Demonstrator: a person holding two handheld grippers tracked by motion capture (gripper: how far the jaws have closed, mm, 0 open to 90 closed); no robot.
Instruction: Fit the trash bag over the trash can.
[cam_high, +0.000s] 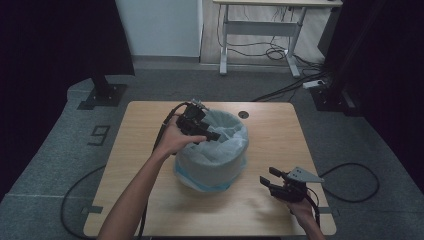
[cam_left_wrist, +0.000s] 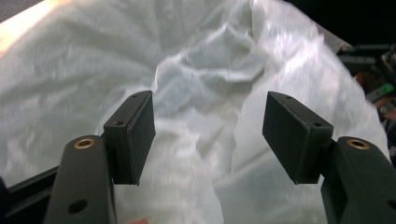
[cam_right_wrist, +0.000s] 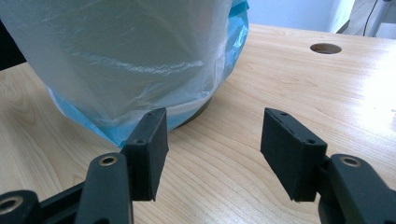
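Two grippers, one job: fitting the plastic liner (cam_high: 216, 150) into the round bin (cam_right_wrist: 198, 113) that stands in the middle of the wooden table (cam_high: 270, 132). I judge the step in hand to be dressing the liner over the rim. My left gripper (cam_high: 212, 136) hovers over the bin's mouth at its near-left side, jaws parted wide with nothing pinched — in the left gripper view the crumpled white film (cam_left_wrist: 205, 70) lies beyond the pads, not between them. My right gripper (cam_high: 266, 176) rests low near the table's right front corner, well apart from the bin, jaws likewise spread and empty.

Next, I think, the left needs to drop onto a fold near the rim and pinch only the film, while the right comes in to steady the bin.

The liner is thin, translucent, creased and slack; a blue edge (cam_right_wrist: 236, 28) shows along its skirt near the base. The table is smooth pale woodgrain with a round cable hole (cam_high: 243, 114).
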